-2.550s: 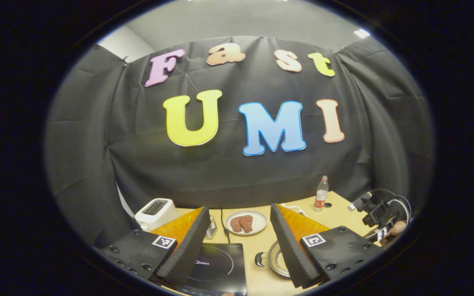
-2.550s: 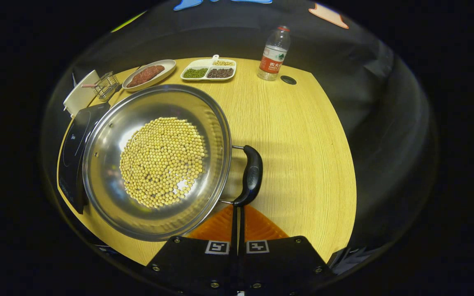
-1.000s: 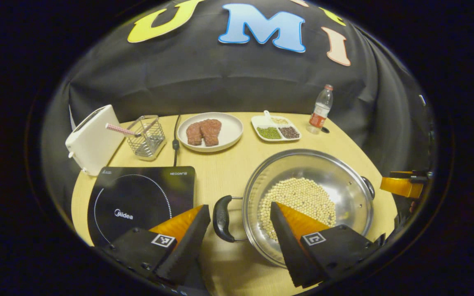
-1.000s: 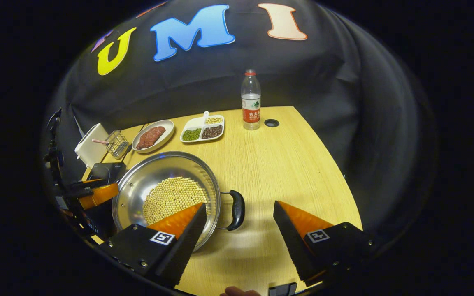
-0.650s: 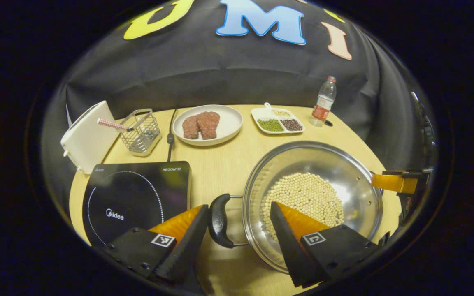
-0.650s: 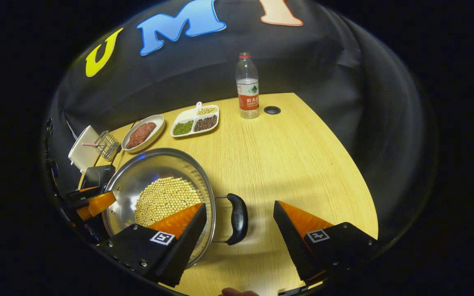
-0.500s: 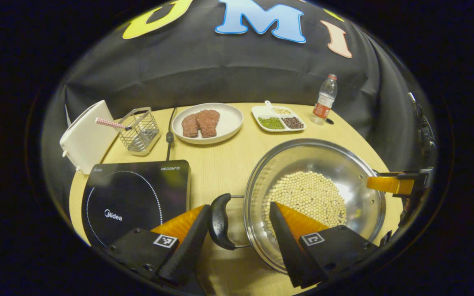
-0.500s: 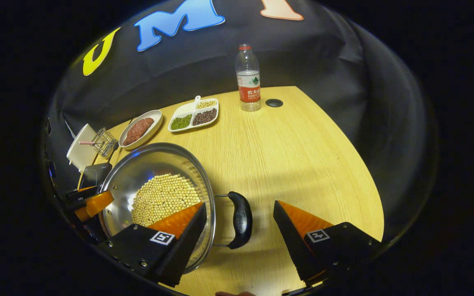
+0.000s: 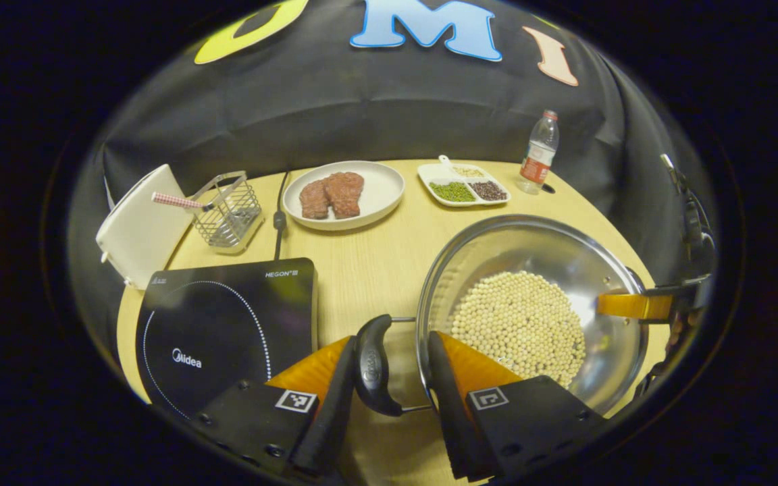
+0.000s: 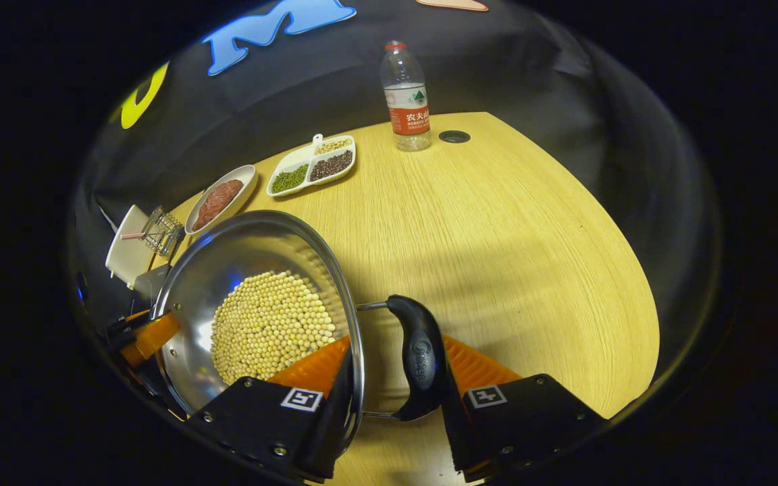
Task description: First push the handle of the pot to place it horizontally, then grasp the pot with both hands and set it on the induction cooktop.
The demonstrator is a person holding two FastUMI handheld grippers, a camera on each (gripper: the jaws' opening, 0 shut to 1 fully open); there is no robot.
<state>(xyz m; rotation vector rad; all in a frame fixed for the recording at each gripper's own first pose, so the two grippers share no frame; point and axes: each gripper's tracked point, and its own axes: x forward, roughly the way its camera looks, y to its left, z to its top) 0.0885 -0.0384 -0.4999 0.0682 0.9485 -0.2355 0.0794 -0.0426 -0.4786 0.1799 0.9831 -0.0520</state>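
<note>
1. Pot [image 9: 531, 250], steel and wide, is sitting on the wooden table [image 9: 369, 270] with a layer of soybeans [image 9: 524, 324] covering its bottom; it is resting just to the right of the induction cooktop [image 9: 223, 324], apart from it and not on it.
2. Far to the left of the pot, a white toaster [image 9: 136, 226] is standing at the table edge, with a wire basket [image 9: 230, 209] just beside it.
3. Behind the pot and to its left, a white plate [image 9: 382, 192] is carrying two pieces of meat [image 9: 331, 196], and a power cord [image 9: 279, 219] is running past it.
4. At the pot's left handle [image 9: 372, 364], the left gripper [image 9: 389, 341] is straddling the grip with its fingers partly spread: one finger [image 9: 328, 398] is touching the handle's outer side, while the other is sitting in the gap by the pot's rim, a little apart from the handle.
5. Behind the pot, a divided dish [image 9: 463, 189] is holding green, dark and pale beans, and a water bottle [image 9: 539, 152] is standing upright to the right of it.
6. At the pot's right handle [image 10: 423, 358], the right gripper [image 10: 396, 351] is also partly spread around the grip: the outer finger [image 10: 456, 405] is touching the handle and the inner one is lying against the pot's rim, apart from the handle.
</note>
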